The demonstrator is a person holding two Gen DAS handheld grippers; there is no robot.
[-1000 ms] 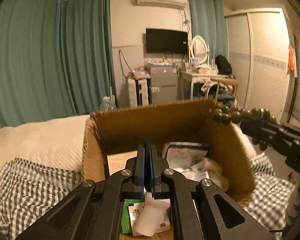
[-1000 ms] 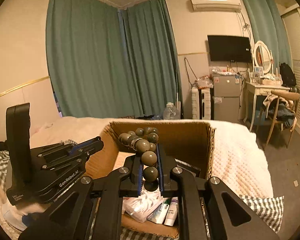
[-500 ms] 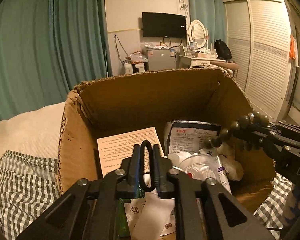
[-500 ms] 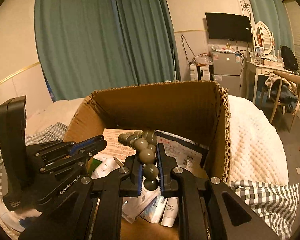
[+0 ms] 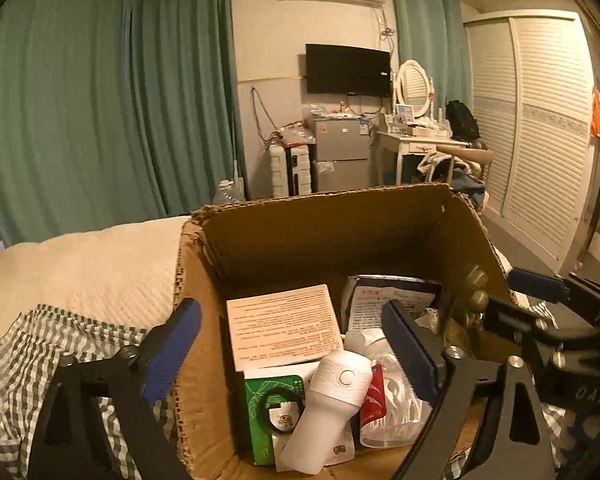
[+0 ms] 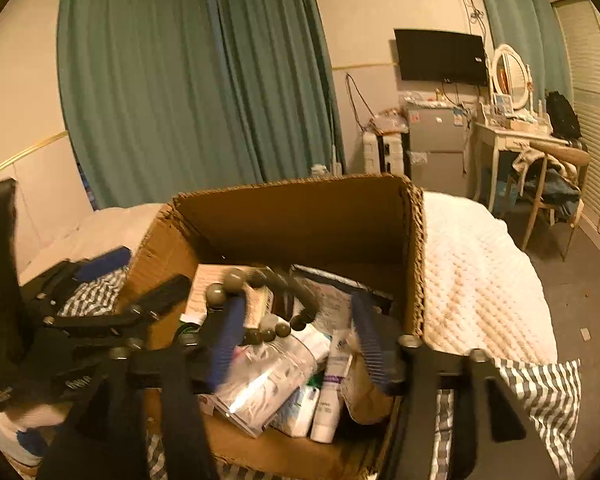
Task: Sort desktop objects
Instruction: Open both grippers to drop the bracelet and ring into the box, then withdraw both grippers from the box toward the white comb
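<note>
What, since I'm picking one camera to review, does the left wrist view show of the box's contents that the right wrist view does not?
Only the left wrist view: a green packet with a black ring on it, and a white device with a round button.
Only the right wrist view: a white tube, and the bead string loose between the opening right tongs.
Both: the cardboard box, the printed leaflet, and the left tongs, also opening.
</note>
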